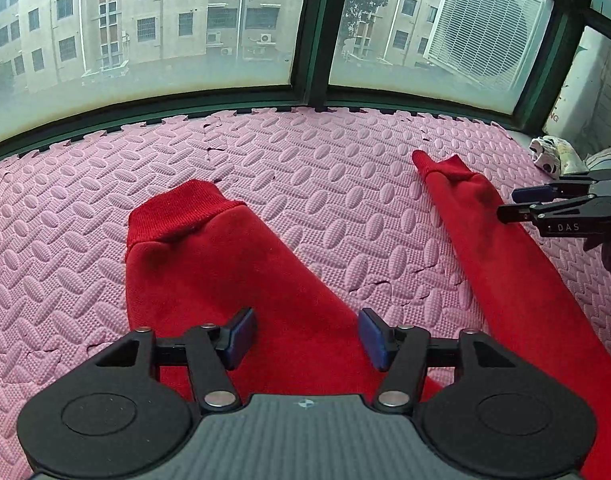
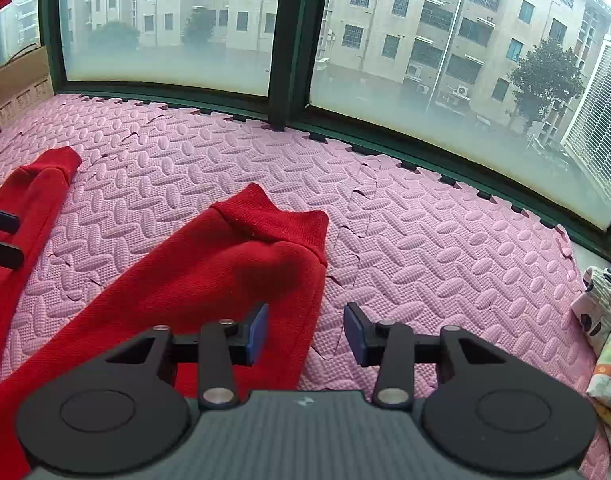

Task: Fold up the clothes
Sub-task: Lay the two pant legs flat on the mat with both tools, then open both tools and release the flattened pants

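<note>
The left tongs (image 1: 307, 338) stand well apart over a red garment (image 1: 233, 280), its blue pads (image 1: 241, 332) clear of the cloth, gripping nothing; the right tongs (image 2: 305, 332) are moderately apart, the left pad over the second red leg or sleeve (image 2: 225, 268) and the right pad over the pink foam mat (image 2: 425, 240), also holding nothing. The garment lies flat on the mat with two ribbed cuffs (image 1: 177, 208) pointing toward 12 o'clock at the window (image 1: 145, 20). Its lower part is cut off behind the tongs' bodies, and a patterned cloth (image 2: 601, 320) at 3 o'clock is partly out of frame.
</note>
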`<state>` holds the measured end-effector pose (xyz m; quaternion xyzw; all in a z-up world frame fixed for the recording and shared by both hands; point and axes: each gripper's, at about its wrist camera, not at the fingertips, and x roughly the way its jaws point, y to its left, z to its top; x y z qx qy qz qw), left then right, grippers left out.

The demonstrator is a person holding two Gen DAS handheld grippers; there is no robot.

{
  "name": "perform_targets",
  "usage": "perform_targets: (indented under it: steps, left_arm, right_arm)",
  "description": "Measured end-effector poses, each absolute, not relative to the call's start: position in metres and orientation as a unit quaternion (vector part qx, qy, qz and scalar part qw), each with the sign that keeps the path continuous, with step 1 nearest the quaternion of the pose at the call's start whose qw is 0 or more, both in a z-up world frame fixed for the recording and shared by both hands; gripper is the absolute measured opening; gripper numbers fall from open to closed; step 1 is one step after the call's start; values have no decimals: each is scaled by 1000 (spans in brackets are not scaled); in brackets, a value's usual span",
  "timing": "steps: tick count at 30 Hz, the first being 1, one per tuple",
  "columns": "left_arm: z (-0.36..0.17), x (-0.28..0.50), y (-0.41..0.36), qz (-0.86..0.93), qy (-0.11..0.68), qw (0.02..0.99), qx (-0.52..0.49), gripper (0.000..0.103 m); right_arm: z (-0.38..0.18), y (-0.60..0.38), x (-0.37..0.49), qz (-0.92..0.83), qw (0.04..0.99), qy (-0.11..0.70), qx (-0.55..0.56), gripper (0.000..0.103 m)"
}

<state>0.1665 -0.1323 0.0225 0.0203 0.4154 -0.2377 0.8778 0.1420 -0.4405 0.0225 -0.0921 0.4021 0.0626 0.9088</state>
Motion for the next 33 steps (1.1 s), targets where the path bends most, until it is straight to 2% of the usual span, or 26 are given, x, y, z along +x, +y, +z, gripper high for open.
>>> perform_targets:
  steps: [3, 9, 13, 14, 15, 17, 21, 30, 33]
  left_arm:
    - [21, 174, -140, -240, 406, 882, -5, 72]
    - [36, 169, -139, -263, 391, 881, -42, 72]
    - [52, 156, -119, -241, 383, 891, -23, 76]
    - [57, 152, -111, -228, 382, 896, -13, 79]
    - [59, 147, -104, -210, 383, 900, -1, 87]
    - [62, 137, -91, -178, 381, 907, 15, 95]
    - [60, 118, -67, -129, 382, 914, 39, 102]
    - [36, 85, -57, -106, 397, 907, 88, 103]
    - [28, 78, -61, -108, 400, 904, 106, 103]
  right_arm:
    - [29, -428, 134, 82, 911, 392, -100, 42]
    - [37, -402, 113, 125, 905, 384, -134, 44]
    - [43, -369, 87, 185, 895, 370, -168, 53]
    - [44, -359, 81, 202, 892, 367, -170, 53]
    - [45, -349, 75, 220, 888, 364, -172, 56]
    - [46, -327, 66, 250, 882, 360, -171, 63]
    - [40, -287, 57, 294, 869, 357, -175, 63]
    - [23, -234, 60, 322, 854, 376, -159, 64]
    - [17, -243, 65, 291, 862, 381, -164, 63]
